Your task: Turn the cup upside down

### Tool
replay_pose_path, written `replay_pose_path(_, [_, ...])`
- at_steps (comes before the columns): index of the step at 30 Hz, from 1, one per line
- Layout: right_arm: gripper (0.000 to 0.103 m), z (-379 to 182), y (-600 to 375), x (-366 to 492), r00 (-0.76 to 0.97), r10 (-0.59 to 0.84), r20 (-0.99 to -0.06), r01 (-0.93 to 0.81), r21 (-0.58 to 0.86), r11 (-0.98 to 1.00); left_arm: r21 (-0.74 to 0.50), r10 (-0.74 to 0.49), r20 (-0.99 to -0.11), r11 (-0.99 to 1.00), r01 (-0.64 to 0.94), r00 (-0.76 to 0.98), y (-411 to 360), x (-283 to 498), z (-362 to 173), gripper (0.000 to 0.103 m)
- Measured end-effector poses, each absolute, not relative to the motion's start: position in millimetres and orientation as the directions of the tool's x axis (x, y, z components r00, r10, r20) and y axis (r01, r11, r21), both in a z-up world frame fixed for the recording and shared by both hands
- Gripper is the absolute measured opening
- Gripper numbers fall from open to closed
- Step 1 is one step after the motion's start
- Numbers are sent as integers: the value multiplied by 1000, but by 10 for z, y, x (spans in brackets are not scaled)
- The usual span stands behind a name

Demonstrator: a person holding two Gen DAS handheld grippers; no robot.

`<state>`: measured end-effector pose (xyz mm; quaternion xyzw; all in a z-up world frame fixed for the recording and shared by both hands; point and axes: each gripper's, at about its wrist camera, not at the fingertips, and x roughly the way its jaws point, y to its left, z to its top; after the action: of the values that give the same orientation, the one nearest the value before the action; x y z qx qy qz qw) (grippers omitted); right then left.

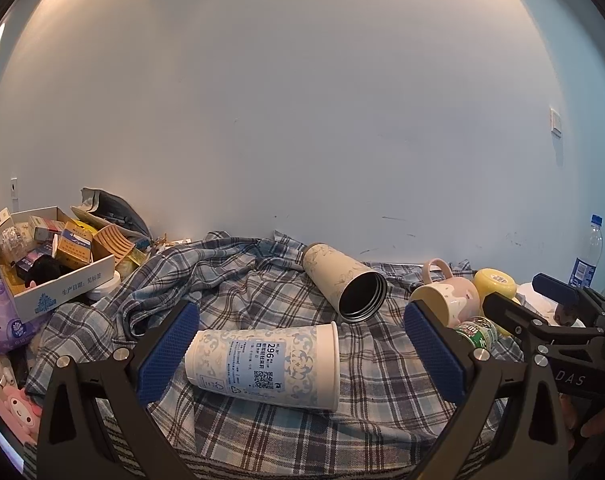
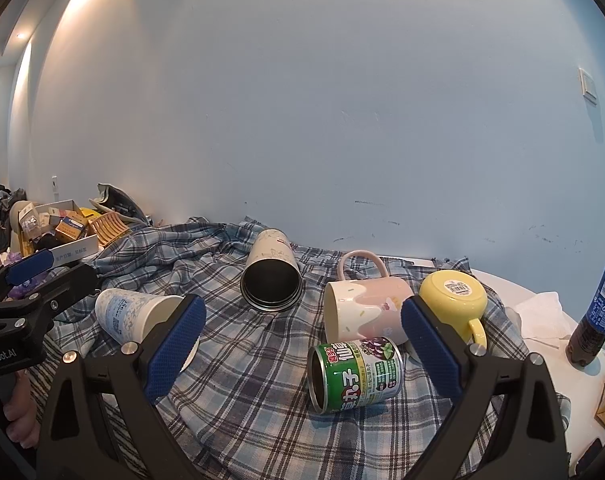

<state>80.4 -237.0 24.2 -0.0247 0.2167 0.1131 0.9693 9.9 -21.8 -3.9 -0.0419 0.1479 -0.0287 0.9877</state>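
A white paper cup (image 1: 262, 362) with a blue pattern lies on its side on the plaid cloth (image 1: 230, 280), mouth to the right. My left gripper (image 1: 302, 354) is open, its blue pads on either side of the cup, not touching. The cup also shows at the left of the right wrist view (image 2: 134, 314). My right gripper (image 2: 300, 346) is open over a green can (image 2: 354, 374) lying on its side. Near it lie a pink mug (image 2: 366, 308), a yellow mug (image 2: 452, 298) and a steel tumbler (image 2: 271, 274).
A cardboard box (image 1: 42, 264) of small items stands at the back left by purple tissue packs (image 1: 6, 312). A cola bottle (image 2: 596, 312) stands at the right on a white table (image 2: 558, 364). The wall is close behind.
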Motion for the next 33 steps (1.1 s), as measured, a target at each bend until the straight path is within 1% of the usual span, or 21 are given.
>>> replay_pose_path(20, [98, 232, -2349, 805, 877, 211, -432, -237, -6, 971, -93, -72, -291, 995, 47, 954, -187, 111, -40, 103])
replay_pose_path(23, [98, 229, -2340, 797, 876, 213, -432, -241, -11, 970, -79, -72, -281, 996, 51, 957, -211, 94, -40, 103])
replay_pose_path(27, [98, 218, -2349, 829, 869, 220, -442, -246, 0, 969, -21, -56, -259, 998, 52, 964, -291, 54, -40, 103])
replay_pose_path(31, [98, 217, -2392, 850, 865, 227, -447, -242, 25, 970, -36, -147, -292, 989, 143, 945, -252, 99, 29, 103])
replay_pose_path(33, [98, 222, -2393, 844, 865, 230, -446, -243, 28, 970, -26, -152, -286, 988, 151, 946, -219, 93, 88, 103])
